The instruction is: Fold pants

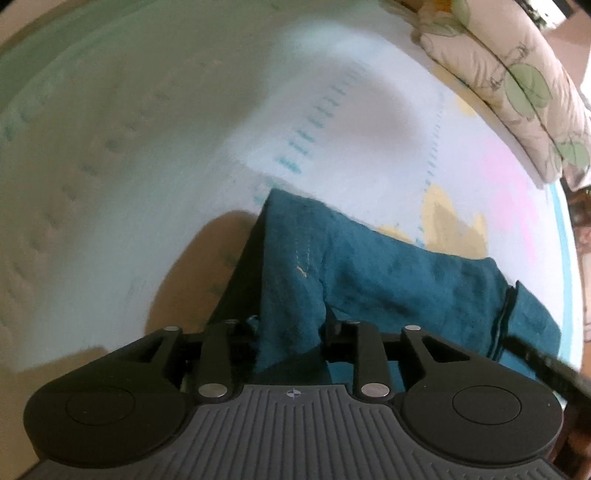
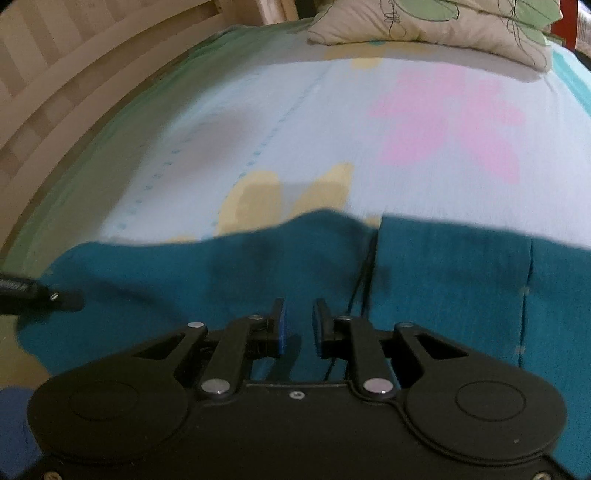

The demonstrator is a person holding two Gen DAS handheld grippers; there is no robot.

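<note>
Left hand-held gripper: pinching a bunched fold of the teal pants, lifted clear of the bed. Right hand-held gripper: fingers slightly parted over the fabric; cannot tell whether cloth sits between them. Pants lie across the near bed, pillow beyond. Judgement: fold under way, unfinished; lifted part not yet laid down.
</note>
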